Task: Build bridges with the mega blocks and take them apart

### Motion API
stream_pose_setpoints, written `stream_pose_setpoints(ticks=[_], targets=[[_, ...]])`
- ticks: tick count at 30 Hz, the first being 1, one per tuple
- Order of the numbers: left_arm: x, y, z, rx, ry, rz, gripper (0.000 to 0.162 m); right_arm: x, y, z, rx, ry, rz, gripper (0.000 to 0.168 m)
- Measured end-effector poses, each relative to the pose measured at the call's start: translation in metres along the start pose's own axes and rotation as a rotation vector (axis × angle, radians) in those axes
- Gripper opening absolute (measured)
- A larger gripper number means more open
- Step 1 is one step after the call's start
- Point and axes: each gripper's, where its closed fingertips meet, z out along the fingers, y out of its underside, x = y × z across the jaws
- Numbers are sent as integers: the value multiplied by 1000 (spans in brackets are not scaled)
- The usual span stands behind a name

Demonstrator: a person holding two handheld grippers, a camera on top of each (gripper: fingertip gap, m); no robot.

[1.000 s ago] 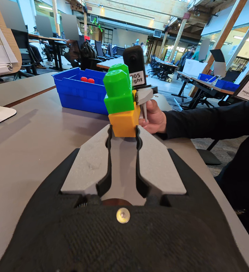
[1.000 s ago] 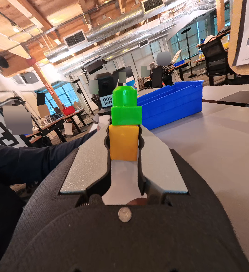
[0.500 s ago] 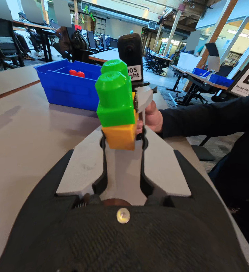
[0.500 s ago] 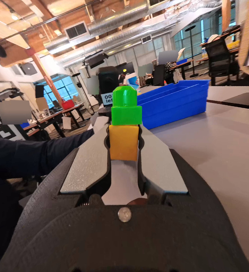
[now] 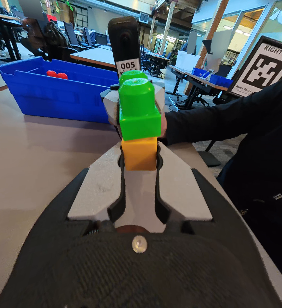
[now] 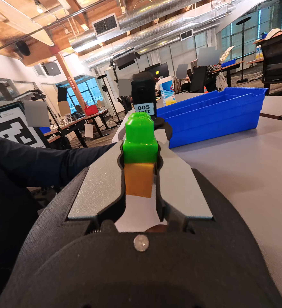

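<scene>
Holding a small two-piece stack in the air above the grey tabletop (image 5: 37, 166), the two grippers face each other over its near edge. Farthest left in the left wrist view, a blue plastic bin (image 5: 53, 96) sits toward the far edge of the tabletop with a red studded block (image 5: 57, 74) inside. To its right, the left gripper (image 5: 139, 156) has its fingers clenched on the orange plastic block (image 5: 139, 155), the lower piece. Pressed onto it is the bright green two-stud plastic block (image 5: 139, 115). In the right wrist view, the right gripper (image 6: 140, 155) has its fingers clamped on that green block's sides, with the orange one hanging below between them.

No bridge stands anywhere in view. With each gripper on a different piece, this reads as the taking-apart stage: the pair looks ready to be pulled apart, then presumably dropped into the bin. The seam looks seated, not yet separated.
</scene>
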Motion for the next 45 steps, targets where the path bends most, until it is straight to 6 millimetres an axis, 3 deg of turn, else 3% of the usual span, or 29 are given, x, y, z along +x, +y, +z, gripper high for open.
stream_pose_setpoints(ticks=[4,13,19,24,27,29,30,33,36,38,41,45], targets=[[-2,-2,-3,12,24,-32,34,4,2,-1,-33,23,-1,34],[-9,25,-6,-142,-17,-39,33,15,25,-3,-198,79,9,34],[-32,24,-6,-144,-163,-73,41,33,22,-8,-178,190,17,34],[-59,23,-14,-169,-366,-43,61,60,19,-16,-127,357,49,34],[-63,23,-10,-183,-425,-27,89,78,18,-24,-94,488,77,34],[-71,22,-6,-185,-493,-39,112,82,18,-25,-84,538,79,33],[-74,22,-4,-185,-519,-50,116,82,17,-24,-75,548,80,33],[-82,23,1,-198,-595,-43,111,84,13,-23,-49,596,80,34],[-89,22,-3,-234,-719,46,90,85,11,-22,-32,621,93,34],[-94,21,-7,-263,-814,97,96,88,12,-25,-34,664,87,34],[-97,21,-10,-307,-921,152,88,90,10,-26,-14,693,73,33],[-98,28,-3,-345,-937,171,85,82,11,-15,-1,639,113,34]])
